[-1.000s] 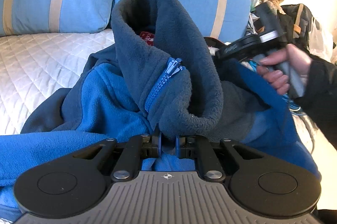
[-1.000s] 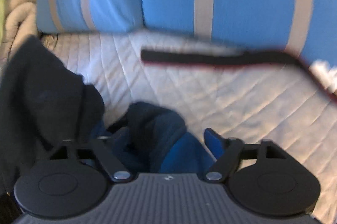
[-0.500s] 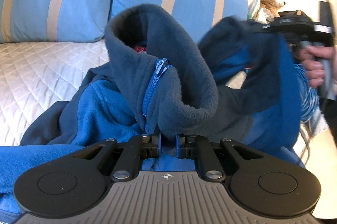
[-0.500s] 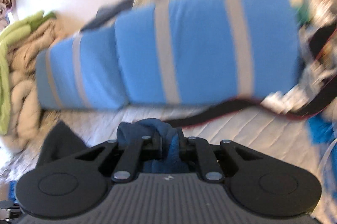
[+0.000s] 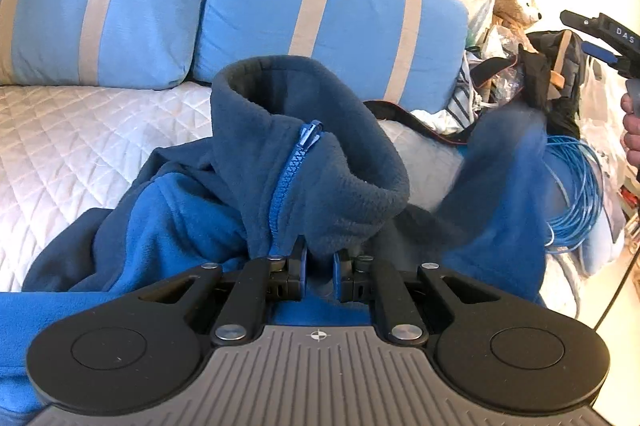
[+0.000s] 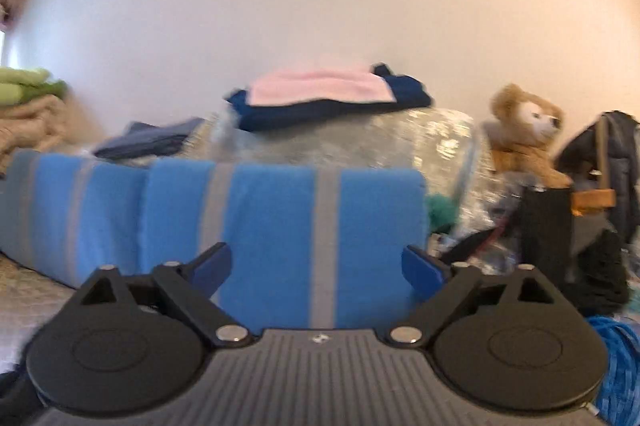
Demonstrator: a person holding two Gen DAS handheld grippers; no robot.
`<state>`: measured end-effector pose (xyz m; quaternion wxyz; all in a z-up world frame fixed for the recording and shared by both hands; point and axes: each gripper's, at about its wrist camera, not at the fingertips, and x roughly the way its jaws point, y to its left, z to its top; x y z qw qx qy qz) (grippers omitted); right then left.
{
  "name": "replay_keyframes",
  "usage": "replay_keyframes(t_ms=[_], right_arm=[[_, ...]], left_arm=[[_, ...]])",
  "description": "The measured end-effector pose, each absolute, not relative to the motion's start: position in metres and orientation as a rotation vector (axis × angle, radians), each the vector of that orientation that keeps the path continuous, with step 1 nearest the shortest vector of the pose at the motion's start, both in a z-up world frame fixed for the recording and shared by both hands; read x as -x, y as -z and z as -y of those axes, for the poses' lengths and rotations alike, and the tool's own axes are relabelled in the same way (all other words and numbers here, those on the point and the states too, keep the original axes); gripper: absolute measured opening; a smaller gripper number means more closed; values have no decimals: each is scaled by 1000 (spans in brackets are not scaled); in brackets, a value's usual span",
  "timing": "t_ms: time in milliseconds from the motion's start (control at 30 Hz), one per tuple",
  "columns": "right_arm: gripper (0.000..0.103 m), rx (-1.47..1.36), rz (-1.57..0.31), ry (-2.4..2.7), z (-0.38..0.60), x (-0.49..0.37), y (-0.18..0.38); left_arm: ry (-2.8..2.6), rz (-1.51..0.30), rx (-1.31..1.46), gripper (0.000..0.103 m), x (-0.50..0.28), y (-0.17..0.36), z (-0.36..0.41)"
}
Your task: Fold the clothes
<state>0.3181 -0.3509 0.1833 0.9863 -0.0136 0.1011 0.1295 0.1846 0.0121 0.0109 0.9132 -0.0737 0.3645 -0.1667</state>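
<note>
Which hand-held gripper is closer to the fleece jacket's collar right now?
Left. The left hand-held gripper is clamped on the fleece jacket just below its collar. The right hand-held gripper, jaws just opened and empty, is raised off to the side.

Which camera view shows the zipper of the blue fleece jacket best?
The left wrist view. There the zipper runs sharp and unobstructed down the jacket's raised collar, toward the left gripper, whose jaws are shut on the fleece. The right wrist view shows no zipper at all, only striped pillows and the wall.
</note>
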Motion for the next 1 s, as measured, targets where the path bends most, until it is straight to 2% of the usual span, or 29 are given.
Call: replay_keyframes(t_ms=[33,367,533,567,600,633,667,700,800,1000], right_arm=[[103,26,-213,-274,351,-319,-182],[103,2,-349,-368,353,-301,-143],[103,8,-409,-357,352,-302,-122],[103,2,-417,-357,353,-301,-120],[103,0,-421,-358,354,-300,-119],[103,3,-427,-360,355,-299,-117],[103,9,-435,-365,355,-298,-116],[103,14,-443,-370,356,-297,-114],[103,12,-486,-393,359,-298,-106],[103,-107,-630,-504,341,-318,-85]], left_arm=[[343,-751,150,11,-185,-11,-11],[345,-748,223,11,-210,-21,-4],[341,-598,227,14,-273,-59,29],[337,-566,221,23,-283,-70,36],[350,-542,224,41,-289,-79,42],[383,-519,230,51,-292,-88,46],[410,-490,222,68,-292,-94,48],[428,-460,208,77,-291,-98,49],[393,-411,151,80,-286,-98,41],[343,-558,225,80,-310,-64,-10]])
